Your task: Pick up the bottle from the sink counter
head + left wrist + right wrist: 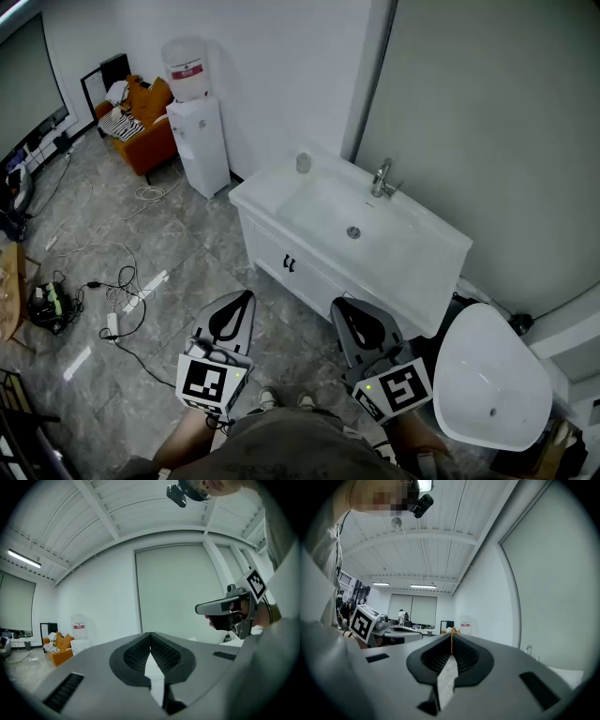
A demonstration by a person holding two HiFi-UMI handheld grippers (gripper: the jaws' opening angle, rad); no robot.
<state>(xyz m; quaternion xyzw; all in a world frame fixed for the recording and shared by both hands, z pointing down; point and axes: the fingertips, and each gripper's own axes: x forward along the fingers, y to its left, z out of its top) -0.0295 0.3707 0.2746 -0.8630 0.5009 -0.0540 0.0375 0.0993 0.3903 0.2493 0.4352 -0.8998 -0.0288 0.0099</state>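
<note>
A small clear bottle [302, 163] stands at the back left corner of the white sink counter [272, 192] in the head view. Both grippers hang low near the person's body, well short of the counter. The left gripper [246, 296] is shut with nothing in it; in the left gripper view its tips [150, 634] meet and aim at the wall above the counter. My right gripper [339, 303] is also shut and empty, and its tips [451, 632] meet in the right gripper view. Neither gripper view shows the bottle.
A faucet [382, 178] rises behind the basin [352, 225]. A toilet [492, 380] stands to the right of the vanity. A water dispenser [192, 122] and an orange chair [145, 127] are at the far left wall. Cables and a power strip [127, 295] lie on the floor.
</note>
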